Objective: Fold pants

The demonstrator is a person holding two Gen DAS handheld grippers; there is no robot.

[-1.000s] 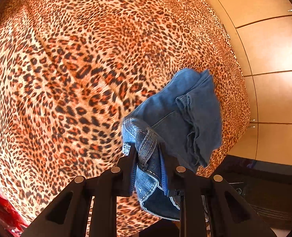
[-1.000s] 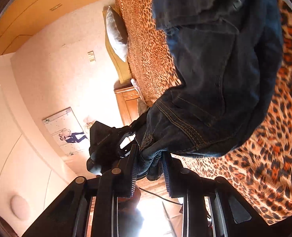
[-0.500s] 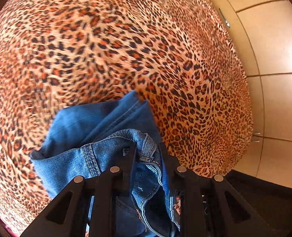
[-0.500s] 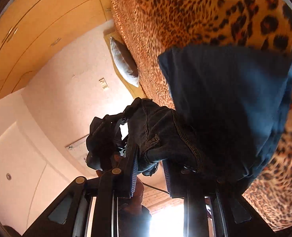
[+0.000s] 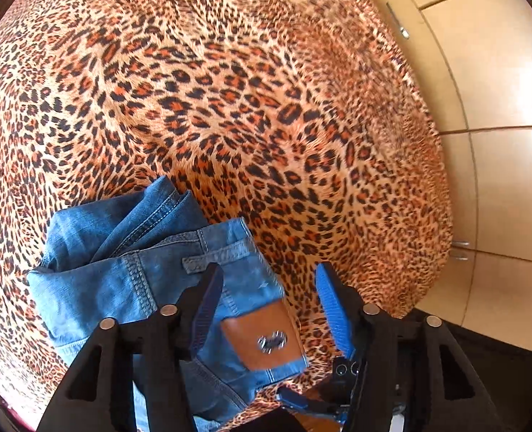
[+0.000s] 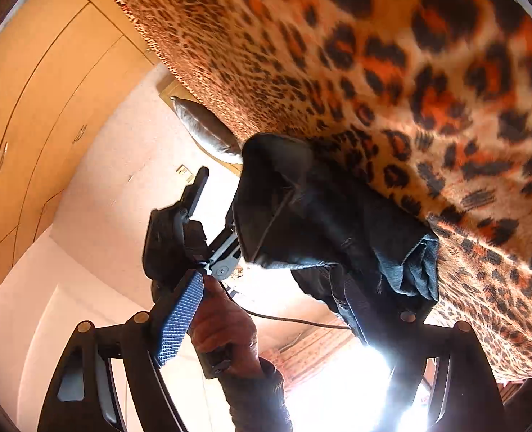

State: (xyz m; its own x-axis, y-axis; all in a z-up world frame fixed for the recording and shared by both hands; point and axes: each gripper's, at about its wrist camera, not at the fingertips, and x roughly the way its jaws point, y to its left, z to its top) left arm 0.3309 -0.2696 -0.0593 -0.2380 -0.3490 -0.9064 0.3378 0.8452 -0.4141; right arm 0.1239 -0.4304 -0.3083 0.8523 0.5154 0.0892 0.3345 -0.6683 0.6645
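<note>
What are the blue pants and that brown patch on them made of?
The folded blue pants look like denim: faded woven cotton with thick stitched seams and a belt loop. The brown rectangular patch at the waistband looks like smooth leather or imitation leather, with a small shiny metal emblem in its middle; the picture cannot settle which.

I see a bed with a leopard-print cover (image 5: 266, 108), tan wardrobe doors (image 5: 500, 180) with metal handles beside it, a pale textured wall (image 6: 129, 165), a grey pillow (image 6: 208, 129) at the headboard end, and strong backlight glare (image 6: 338, 378) low down.
</note>
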